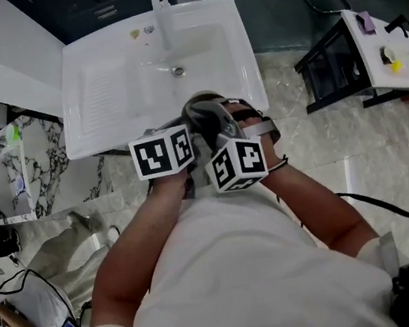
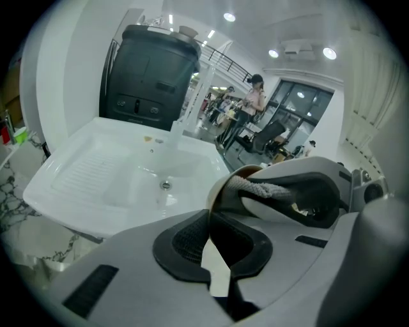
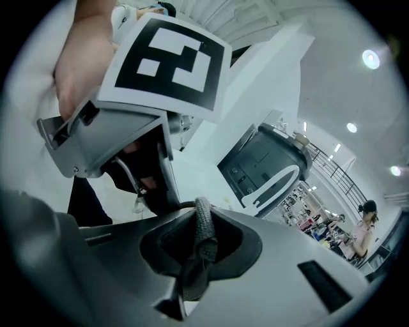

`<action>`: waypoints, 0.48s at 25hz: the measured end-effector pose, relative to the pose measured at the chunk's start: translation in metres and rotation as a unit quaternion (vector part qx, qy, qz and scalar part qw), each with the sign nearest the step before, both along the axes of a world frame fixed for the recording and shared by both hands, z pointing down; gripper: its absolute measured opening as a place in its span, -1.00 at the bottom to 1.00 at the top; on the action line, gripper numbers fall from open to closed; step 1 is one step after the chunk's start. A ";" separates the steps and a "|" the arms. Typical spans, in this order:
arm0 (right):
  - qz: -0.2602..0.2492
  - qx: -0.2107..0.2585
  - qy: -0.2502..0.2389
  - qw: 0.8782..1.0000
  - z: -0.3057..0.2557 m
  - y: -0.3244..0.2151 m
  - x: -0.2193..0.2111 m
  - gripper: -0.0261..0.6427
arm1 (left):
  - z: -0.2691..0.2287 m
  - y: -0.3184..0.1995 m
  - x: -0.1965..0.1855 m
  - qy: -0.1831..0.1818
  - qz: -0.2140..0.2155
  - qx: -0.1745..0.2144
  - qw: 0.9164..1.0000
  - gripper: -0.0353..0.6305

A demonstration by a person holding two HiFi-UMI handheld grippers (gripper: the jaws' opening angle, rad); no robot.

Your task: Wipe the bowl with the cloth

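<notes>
Bowl [image 2: 213,191] tipped on its side, mouth toward right tool [image 3: 198,252] | left tool [image 2: 208,239] clamped on its rim | right one pinching cloth [image 3: 203,233] | all over front edge of sink [image 1: 100,98]

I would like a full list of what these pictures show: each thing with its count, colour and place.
sink: one, white, ahead of the person.
faucet: one, white, at sink's far edge.
cabinet: one, dark, behind the sink.
side table: one, black frame, white top, right of sink.
bowl: one, pale rim, above sink's near edge.
cloth: one, grey, at the bowl.
left hand-held gripper: one, grey, shut on the bowl's rim.
right hand-held gripper: one, grey, shut on the cloth.
</notes>
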State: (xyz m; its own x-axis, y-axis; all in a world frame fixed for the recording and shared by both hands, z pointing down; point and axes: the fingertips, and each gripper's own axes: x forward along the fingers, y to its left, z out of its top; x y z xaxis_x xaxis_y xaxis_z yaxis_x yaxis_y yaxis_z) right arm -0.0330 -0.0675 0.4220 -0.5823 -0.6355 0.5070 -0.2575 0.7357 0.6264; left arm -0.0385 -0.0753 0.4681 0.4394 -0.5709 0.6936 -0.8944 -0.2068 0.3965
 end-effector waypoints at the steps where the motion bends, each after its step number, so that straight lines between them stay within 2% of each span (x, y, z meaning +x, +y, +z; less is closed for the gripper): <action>1: 0.002 0.006 0.000 1.000 -0.003 -0.002 0.001 -0.82 | 0.000 0.000 -0.001 -0.001 -0.001 0.000 1.000 -0.84; 7: 0.037 0.014 0.004 0.999 -0.008 -0.017 0.023 -0.82 | 0.000 -0.003 -0.004 0.001 -0.013 0.001 1.000 -0.84; 12: 0.060 0.017 0.031 0.998 -0.002 -0.021 0.040 -0.82 | -0.003 -0.006 -0.005 0.001 -0.022 0.009 1.000 -0.84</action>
